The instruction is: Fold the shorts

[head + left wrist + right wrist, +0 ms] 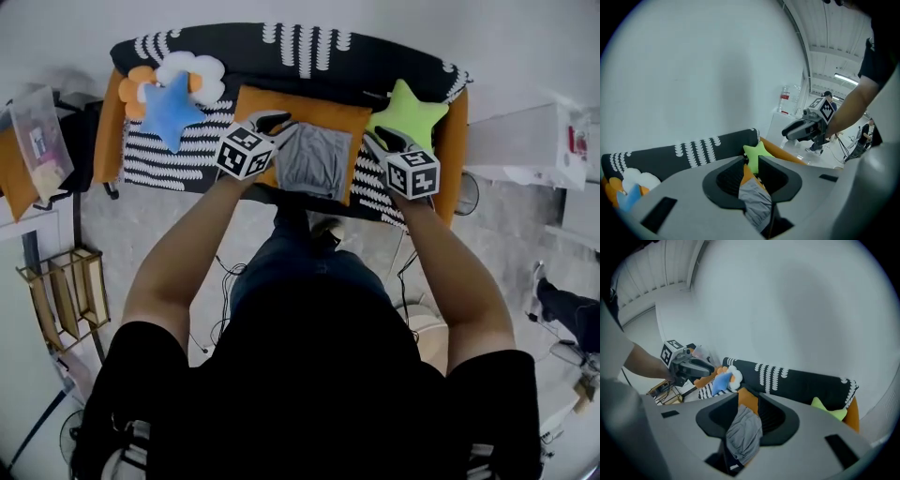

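The grey shorts [314, 159] hang spread between my two grippers above an orange cushion [323, 111] on the sofa. My left gripper [275, 125] holds their left edge and my right gripper [378, 141] holds their right edge. In the left gripper view the grey cloth [757, 201] is pinched between the jaws of the left gripper [751, 166], and the right gripper [806, 127] shows further off. In the right gripper view a bunch of the shorts [743, 434] is clamped in the right gripper [749, 404], with the left gripper [689, 365] beyond it.
The black sofa [309, 47] with white patterns carries a blue star pillow [172, 111], a white and orange flower pillow [192, 70] and a green star pillow [405, 114]. A wooden rack [61, 291] stands at the left, a white table [530, 141] at the right.
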`<state>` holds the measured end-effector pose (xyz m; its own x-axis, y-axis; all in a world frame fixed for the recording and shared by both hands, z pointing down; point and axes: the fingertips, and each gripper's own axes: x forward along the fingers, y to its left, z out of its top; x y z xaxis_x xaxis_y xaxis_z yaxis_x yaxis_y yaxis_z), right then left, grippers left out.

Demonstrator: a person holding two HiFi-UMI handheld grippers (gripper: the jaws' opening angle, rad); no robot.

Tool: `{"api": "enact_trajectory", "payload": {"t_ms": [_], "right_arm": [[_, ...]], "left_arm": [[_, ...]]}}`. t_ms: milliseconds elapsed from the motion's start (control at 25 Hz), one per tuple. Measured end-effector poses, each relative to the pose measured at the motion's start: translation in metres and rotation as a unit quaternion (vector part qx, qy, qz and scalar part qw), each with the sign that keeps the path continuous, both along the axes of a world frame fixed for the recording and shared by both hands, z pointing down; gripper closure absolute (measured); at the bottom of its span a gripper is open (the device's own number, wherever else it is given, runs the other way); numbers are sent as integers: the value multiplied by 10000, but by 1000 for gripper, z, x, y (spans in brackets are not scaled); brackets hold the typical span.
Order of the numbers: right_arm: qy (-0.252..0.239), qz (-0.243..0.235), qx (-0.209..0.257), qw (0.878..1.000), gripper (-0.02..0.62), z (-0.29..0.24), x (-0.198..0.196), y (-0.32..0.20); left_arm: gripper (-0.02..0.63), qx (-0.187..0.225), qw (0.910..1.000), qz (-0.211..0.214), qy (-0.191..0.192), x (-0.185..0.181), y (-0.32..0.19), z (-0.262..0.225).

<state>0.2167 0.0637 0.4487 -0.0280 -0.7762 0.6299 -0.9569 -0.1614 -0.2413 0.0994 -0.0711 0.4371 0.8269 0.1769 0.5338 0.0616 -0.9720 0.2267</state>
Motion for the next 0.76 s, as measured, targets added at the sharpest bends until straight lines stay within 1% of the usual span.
{"api": "enact_trajectory", "payload": {"t_ms": [160,400,480,760], "right_arm": [[130,95,196,9997,457,-40,11,11],[179,615,576,9963,460,-96,33,30],[197,695,647,9953,460,-110,35,34],[455,334,708,9959,462,-172,8,38]], "left_arm": [[506,108,9995,-153,242,-1,-2,-38],[515,318,9978,-220,537,-3,7,-86],[520,363,9973,-210,596,-4,10,-98],[522,524,9962,-19,692,-23,16,-153]]}}
